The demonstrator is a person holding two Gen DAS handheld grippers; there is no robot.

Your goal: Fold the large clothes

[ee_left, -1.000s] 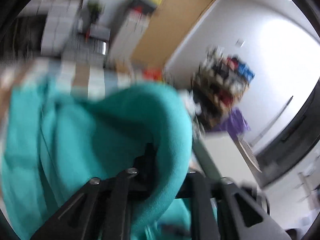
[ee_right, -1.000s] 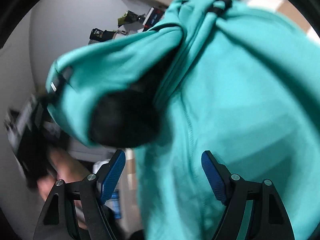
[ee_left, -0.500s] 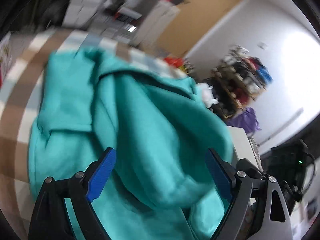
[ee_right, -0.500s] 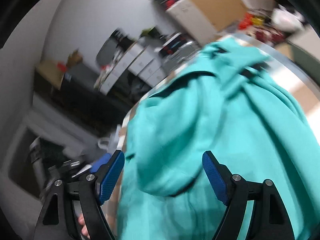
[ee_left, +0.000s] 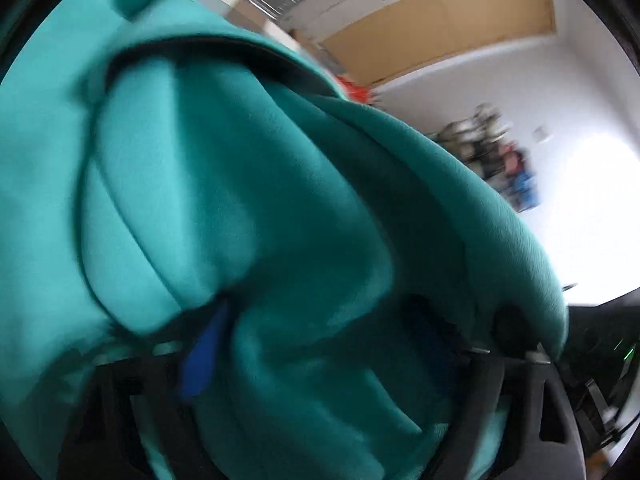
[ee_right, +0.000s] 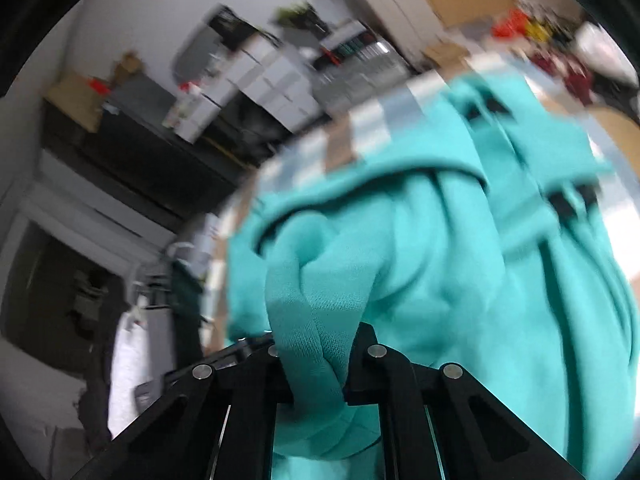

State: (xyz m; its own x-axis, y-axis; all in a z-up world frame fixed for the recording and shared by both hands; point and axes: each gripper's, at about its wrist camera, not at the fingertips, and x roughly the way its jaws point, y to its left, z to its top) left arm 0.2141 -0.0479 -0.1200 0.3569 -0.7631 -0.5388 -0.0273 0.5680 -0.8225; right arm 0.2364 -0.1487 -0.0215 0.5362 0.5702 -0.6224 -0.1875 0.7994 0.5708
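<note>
A teal hoodie (ee_left: 280, 200) fills most of the left wrist view, blurred and heaped over the fingers. My left gripper (ee_left: 316, 352) has its jaws closing around a thick bundle of that fabric. One blue pad (ee_left: 200, 356) shows and still stands wide of the other, which is in shadow. In the right wrist view the hoodie (ee_right: 460, 260) lies bunched on a checked table (ee_right: 360, 128). My right gripper (ee_right: 316, 364) is shut on a ribbed fold of the hoodie, which rises from between its black fingers.
White boxes and shelves (ee_right: 272, 76) stand against the wall behind the table. A dark cabinet (ee_right: 120, 168) is at the left. A brown board (ee_left: 440, 20) and a cluttered clothes rack (ee_left: 500, 160) stand by the white wall.
My right gripper went from open over the hoodie to shut on a fold and lifted it. My left gripper let go of the fabric, opened wide, then sank into the hoodie.
</note>
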